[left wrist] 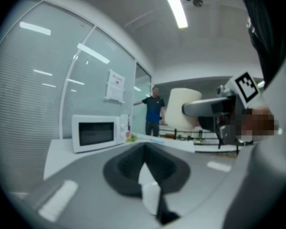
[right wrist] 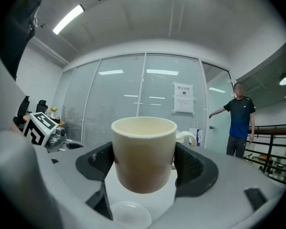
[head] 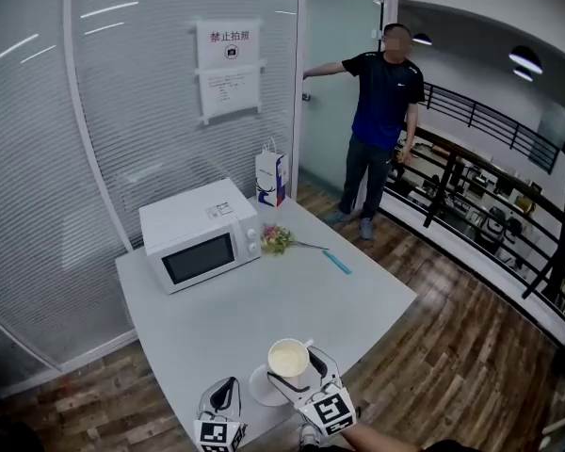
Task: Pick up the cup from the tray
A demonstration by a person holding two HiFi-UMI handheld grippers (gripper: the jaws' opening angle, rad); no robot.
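A cream cup (head: 288,357) with a small handle hangs just above a round white saucer-like tray (head: 259,388) near the table's front edge. My right gripper (head: 296,369) is shut on it. In the right gripper view the cup (right wrist: 144,152) fills the space between the dark pads (right wrist: 101,160), and the tray (right wrist: 129,214) lies below it, apart from it. My left gripper (head: 222,398) rests to the left of the tray, shut and holding nothing. In the left gripper view its jaws (left wrist: 146,171) meet at the tips, and the cup (left wrist: 180,109) shows at the right.
A white microwave (head: 200,234) stands at the table's back left. A paper bag (head: 271,178), a small bunch of flowers (head: 276,239) and a blue pen (head: 337,263) lie behind it. A person (head: 381,111) stands by the glass door. A railing (head: 490,125) runs at the right.
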